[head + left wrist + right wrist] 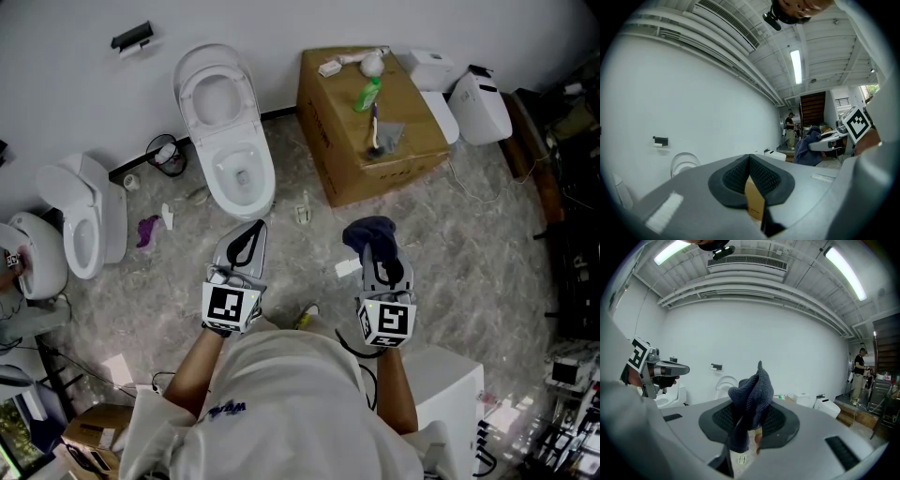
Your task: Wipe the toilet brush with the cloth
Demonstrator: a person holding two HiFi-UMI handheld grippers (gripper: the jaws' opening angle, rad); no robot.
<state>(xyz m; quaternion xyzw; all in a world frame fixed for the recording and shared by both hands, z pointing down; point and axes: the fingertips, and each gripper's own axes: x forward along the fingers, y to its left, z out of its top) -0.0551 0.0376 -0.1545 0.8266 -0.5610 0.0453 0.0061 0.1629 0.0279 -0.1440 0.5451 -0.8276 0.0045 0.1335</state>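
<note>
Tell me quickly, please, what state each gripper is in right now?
Left gripper: closed, empty.
Right gripper: closed on the dark blue cloth.

nothing here can be read as words or numbers. the blue print on the person's white shirt [225,409] is too small and blurred, and so is the dark print on the side of the cardboard box [401,174]. the marker cubes [232,306] show only black-and-white square patterns.

On the cardboard box [328,122], the toilet brush [375,127] is too small to show its head; far left of it, the edge cuts a toilet [33,258].
</note>
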